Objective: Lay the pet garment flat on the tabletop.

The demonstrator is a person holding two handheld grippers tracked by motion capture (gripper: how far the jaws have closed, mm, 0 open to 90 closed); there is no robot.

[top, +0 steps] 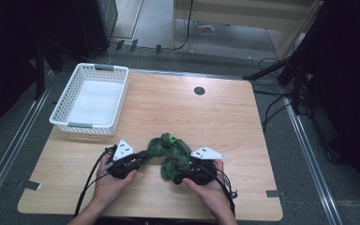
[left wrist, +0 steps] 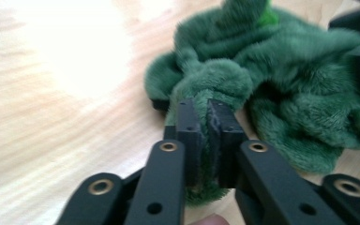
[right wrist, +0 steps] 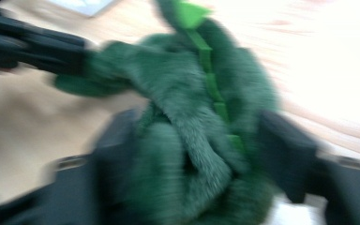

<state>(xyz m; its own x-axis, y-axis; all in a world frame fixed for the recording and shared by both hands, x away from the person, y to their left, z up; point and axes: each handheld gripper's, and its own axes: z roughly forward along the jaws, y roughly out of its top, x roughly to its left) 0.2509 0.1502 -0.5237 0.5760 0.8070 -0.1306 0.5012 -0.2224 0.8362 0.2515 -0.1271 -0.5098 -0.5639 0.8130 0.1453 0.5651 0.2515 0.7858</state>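
The green plush garment [top: 170, 154] is lying crumpled at lower centre. Your left gripper [top: 138, 160] is pinching its soft, light edge; your right gripper [top: 182, 174] is straddling a thick fold, grip unclear.

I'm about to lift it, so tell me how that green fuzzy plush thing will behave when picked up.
The green plush looks floppy: it lies crumpled in folds, so it will probably sag and stretch. The left claw pinches only a thin fold, which may slide out. It is probably light and not fragile.
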